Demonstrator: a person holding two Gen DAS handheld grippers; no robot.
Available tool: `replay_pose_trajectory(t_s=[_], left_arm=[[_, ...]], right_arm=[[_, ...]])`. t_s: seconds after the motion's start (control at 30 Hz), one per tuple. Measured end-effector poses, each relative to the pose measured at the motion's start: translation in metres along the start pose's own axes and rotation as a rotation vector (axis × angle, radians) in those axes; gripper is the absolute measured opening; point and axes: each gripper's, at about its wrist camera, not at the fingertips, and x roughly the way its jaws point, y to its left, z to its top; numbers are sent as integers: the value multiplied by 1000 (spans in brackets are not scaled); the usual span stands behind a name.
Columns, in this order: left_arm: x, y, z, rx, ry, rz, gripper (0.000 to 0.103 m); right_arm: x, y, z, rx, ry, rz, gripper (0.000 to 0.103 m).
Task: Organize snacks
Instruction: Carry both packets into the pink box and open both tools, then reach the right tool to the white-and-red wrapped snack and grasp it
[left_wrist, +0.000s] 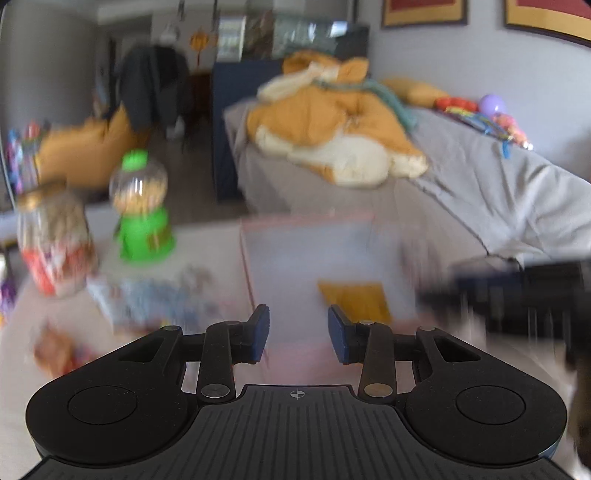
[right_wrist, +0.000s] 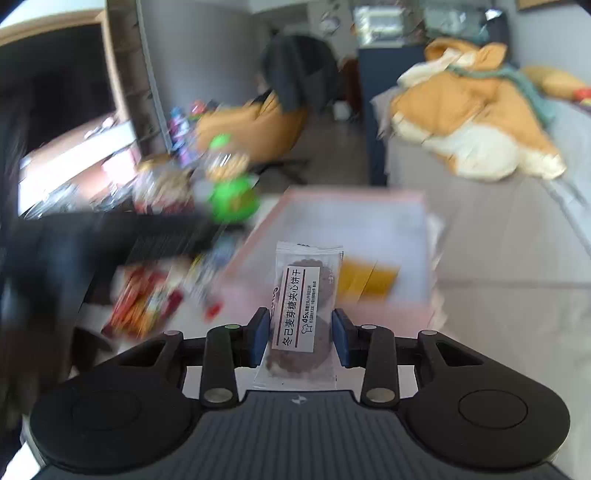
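My right gripper (right_wrist: 300, 338) is shut on a clear-wrapped biscuit packet (right_wrist: 301, 306) with a white label, held over the near rim of a pink box (right_wrist: 354, 197). A yellow packet (right_wrist: 369, 278) lies inside the box. My left gripper (left_wrist: 298, 334) is open and empty, just in front of the same pink box (left_wrist: 306, 221), where the yellow packet (left_wrist: 354, 299) also shows. Loose snack packets (right_wrist: 147, 299) lie on the table left of the box; a pale blue packet (left_wrist: 155, 299) and an orange one (left_wrist: 55, 350) show in the left wrist view.
A green candy dispenser (left_wrist: 142, 210) and a snack jar (left_wrist: 55, 240) stand at the back left of the table. A grey sofa (left_wrist: 480, 177) with an orange plush toy (left_wrist: 332, 125) lies beyond. The other gripper shows as a dark blur (left_wrist: 517, 291) on the right.
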Motion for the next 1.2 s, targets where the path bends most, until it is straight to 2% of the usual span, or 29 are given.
replay_pose_trajectory(t_s=[0.1, 0.23, 0.3, 0.37, 0.5, 0.57, 0.7, 0.83, 1.03, 1.17, 1.2], left_arm=[[0, 12, -21, -41, 94, -25, 40], [-2, 26, -43, -64, 132, -15, 40], [-2, 34, -49, -78, 138, -9, 40], [0, 42, -54, -89, 144, 1, 40], [0, 60, -61, -122, 142, 12, 40], [-7, 71, -66, -131, 108, 18, 40], [-25, 102, -80, -211, 17, 101, 40], [-27, 132, -89, -293, 28, 154, 40], [-37, 154, -92, -295, 4, 282, 40], [-43, 169, -98, -338, 3, 266, 40], [-44, 171, -100, -344, 7, 255, 40]], right_arm=[[12, -6, 32, 33, 5, -6, 36], [39, -9, 58, 48, 67, -44, 39], [50, -8, 60, 34, 100, -82, 51], [64, -7, 58, 20, 127, -120, 58], [78, -9, 43, 60, 204, -93, 58], [82, -5, 38, 65, 229, -84, 58], [81, 21, 34, 3, 221, -57, 58], [84, 65, 37, -79, 216, 11, 59], [118, 126, 41, -175, 259, 92, 70], [159, 152, 46, -194, 274, 37, 71], [168, 155, 46, -190, 281, 33, 67]])
